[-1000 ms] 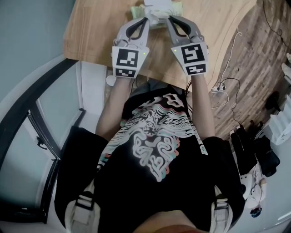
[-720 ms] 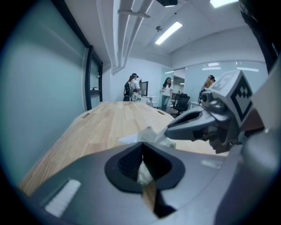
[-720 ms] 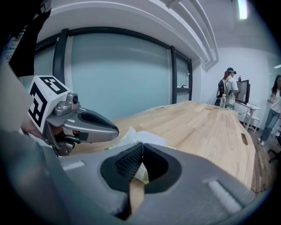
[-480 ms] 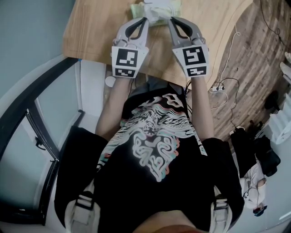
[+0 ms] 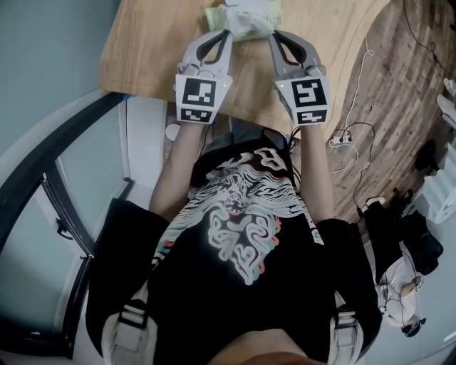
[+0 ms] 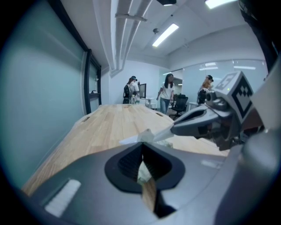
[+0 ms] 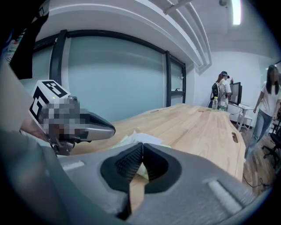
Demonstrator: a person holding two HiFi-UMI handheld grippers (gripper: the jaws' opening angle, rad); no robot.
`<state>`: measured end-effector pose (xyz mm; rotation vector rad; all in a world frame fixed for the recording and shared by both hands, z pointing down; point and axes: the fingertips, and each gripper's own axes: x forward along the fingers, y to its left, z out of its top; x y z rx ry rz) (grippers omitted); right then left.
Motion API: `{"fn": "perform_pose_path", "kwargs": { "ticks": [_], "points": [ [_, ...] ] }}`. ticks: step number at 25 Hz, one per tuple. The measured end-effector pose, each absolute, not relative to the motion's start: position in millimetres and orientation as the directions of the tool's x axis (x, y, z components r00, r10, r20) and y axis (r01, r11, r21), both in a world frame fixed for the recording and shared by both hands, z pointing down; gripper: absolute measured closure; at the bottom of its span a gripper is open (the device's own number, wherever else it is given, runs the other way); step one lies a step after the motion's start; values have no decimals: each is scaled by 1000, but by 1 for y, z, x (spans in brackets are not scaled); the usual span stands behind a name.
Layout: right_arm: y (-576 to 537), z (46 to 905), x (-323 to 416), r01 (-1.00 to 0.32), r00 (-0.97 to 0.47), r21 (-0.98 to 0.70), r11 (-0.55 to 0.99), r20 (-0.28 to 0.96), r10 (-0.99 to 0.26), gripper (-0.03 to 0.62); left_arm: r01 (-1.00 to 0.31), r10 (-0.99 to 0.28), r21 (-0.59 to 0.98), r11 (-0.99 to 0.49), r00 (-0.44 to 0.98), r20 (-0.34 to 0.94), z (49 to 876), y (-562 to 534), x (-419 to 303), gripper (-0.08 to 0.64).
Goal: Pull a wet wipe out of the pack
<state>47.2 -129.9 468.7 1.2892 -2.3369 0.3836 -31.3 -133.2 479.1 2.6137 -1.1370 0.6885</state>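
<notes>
The pale green wet wipe pack lies on the wooden table near its far edge, with a crumpled white wipe standing out of its top. My left gripper is shut, its tips on the pack's near left edge. My right gripper is shut at the pack's near right side. In the left gripper view the wipe stretches to the right gripper's pointed tip. In the right gripper view the wipe sits just past the closed jaws, and the left gripper reaches in from the left.
The table's near edge runs just under both grippers, with the person's arms and torso below it. Cables and bags lie on the floor at the right. Several people stand far behind the table.
My right gripper has drifted slightly right and back toward the person, and the white wipe is drawn out a little more. The left gripper has stayed put.
</notes>
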Motion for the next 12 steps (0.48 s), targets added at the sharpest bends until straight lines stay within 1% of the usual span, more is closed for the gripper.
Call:
{"fn": "perform_pose_path", "kwargs": {
  "ticks": [12],
  "points": [
    [-119,455,50,-868,-455,-49,494,474,-754,591,-733,-649,-10,-681,597,471,466,-131,-44,572]
  ]
}}
